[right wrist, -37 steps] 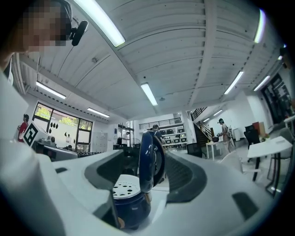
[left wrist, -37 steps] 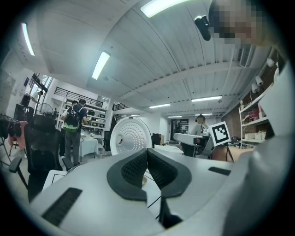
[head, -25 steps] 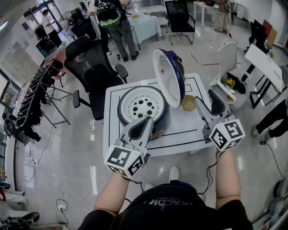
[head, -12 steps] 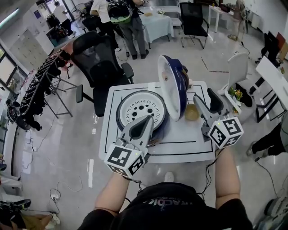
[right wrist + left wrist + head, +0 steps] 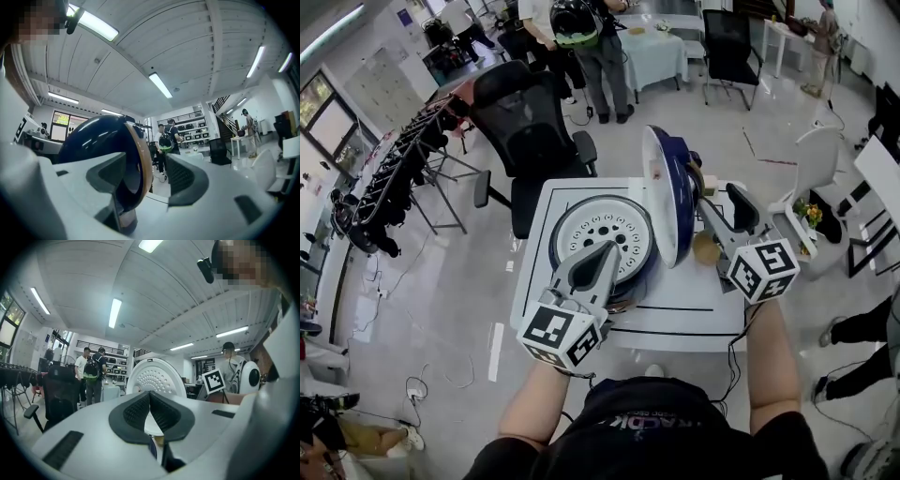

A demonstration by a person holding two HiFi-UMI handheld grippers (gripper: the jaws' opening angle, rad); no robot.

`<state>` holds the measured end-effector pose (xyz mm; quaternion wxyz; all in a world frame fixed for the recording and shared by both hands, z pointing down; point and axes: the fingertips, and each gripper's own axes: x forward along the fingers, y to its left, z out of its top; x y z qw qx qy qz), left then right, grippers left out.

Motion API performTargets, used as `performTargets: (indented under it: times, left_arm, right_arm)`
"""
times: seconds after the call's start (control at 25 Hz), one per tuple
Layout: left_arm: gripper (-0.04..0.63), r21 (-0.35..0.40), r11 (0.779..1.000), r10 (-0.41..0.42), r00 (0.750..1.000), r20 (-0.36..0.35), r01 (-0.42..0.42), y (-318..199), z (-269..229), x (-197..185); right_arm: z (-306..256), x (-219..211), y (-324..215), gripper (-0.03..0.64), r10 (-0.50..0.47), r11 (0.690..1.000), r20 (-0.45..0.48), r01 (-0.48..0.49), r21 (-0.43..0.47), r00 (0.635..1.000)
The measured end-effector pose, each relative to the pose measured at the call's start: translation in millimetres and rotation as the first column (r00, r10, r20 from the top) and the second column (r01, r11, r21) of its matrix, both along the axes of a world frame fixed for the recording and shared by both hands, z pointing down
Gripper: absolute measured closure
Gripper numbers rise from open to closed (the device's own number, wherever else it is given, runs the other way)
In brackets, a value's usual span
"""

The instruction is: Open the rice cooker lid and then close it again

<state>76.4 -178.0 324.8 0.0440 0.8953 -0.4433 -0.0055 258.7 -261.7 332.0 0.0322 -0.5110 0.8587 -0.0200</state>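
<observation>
The dark blue rice cooker (image 5: 598,234) stands on a small white table (image 5: 542,208), a white perforated disc showing in its open top. Its lid (image 5: 667,192) stands upright on the right side, white inner face toward the pot. My left gripper (image 5: 605,251) hovers over the cooker's front rim, shut and empty; the left gripper view shows the lid's white face (image 5: 157,377) beyond the closed tips (image 5: 150,399). My right gripper (image 5: 724,212) is open just behind the lid. In the right gripper view the lid's blue dome (image 5: 96,136) reaches into the gap between the open jaws (image 5: 150,171).
A small tan bowl (image 5: 706,248) sits on the table behind the lid. A black office chair (image 5: 530,131) stands beyond the table, a white chair (image 5: 814,159) to the right, and a rack (image 5: 403,159) to the left. People (image 5: 581,33) stand at the far tables.
My right gripper has moved left, up to the back of the raised lid. The left gripper has shifted only slightly and stays shut. The lid still stands upright.
</observation>
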Motion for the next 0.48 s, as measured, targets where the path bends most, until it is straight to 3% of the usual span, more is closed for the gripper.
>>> performTargets:
  times: [0.48]
  left_arm:
    - [0.591,-0.001,0.999,-0.049,0.998,0.028,0.049,-8,-2,-4]
  right_arm:
    - [10,-11,-29,0.356,-0.037,0.999,0.011,0.037,-0.032,0.999]
